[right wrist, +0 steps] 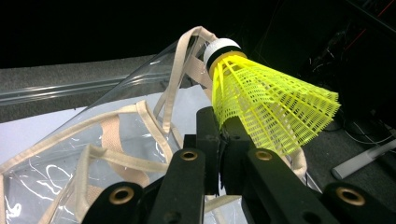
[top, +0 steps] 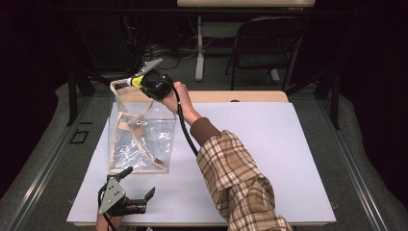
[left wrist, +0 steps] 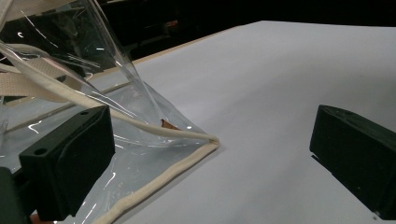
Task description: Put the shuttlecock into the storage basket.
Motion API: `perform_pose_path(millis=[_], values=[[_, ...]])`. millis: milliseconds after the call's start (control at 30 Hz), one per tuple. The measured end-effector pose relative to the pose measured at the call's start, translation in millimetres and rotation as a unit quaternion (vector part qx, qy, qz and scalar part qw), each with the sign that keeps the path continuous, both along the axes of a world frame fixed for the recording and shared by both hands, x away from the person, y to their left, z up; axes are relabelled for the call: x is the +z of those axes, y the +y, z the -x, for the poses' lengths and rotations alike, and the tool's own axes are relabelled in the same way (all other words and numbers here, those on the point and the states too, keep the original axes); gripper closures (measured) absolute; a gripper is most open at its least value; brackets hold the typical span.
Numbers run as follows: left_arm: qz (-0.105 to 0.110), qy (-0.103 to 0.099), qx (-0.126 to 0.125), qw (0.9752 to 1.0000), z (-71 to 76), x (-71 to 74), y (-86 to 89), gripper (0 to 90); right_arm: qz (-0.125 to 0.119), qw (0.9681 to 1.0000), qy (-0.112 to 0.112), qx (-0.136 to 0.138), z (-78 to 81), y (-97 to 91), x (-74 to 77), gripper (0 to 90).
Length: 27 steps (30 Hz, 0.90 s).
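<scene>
A clear plastic bag (top: 139,139) with cream fabric trim and straps stands upright at the left of the white table top (top: 269,144). My right gripper (top: 144,83) hovers at the bag's top rim, shut on the skirt of a yellow mesh shuttlecock (top: 136,82) whose white cork points away. In the right gripper view the shuttlecock (right wrist: 266,102) sits just beyond the gripper (right wrist: 223,126), above the bag's straps (right wrist: 116,140). My left gripper (top: 139,181) rests open near the table's front left. The bag's bottom corner (left wrist: 205,140) lies between its fingers (left wrist: 70,154), which do not touch it.
A small brown piece (left wrist: 166,123) lies inside the bag's bottom corner. A plaid sleeve (top: 235,178) crosses the middle of the table. Beyond the far edge stand a black folding chair (top: 264,43) and a white table leg (top: 199,48).
</scene>
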<state>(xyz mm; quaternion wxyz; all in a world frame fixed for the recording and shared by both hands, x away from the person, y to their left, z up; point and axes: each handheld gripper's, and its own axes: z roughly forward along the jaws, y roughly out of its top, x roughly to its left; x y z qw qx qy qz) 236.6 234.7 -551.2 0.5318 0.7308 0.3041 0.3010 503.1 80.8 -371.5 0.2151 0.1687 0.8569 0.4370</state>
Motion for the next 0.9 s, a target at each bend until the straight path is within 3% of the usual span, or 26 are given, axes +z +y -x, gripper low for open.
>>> perform_pose_path(millis=[700, 900], values=[[0.0, -0.001, -0.001, 1.0, 0.4, 0.2, 0.3, 0.0, 0.009, 0.9999, 0.012, -0.002, -3.7, 7.8, -9.4, 86.8], [0.0, -0.001, 0.0, 1.0, 0.6, 0.2, 0.4, 0.0, 0.003, 0.9998, 0.017, -0.003, -3.7, 6.0, -8.7, 65.0]])
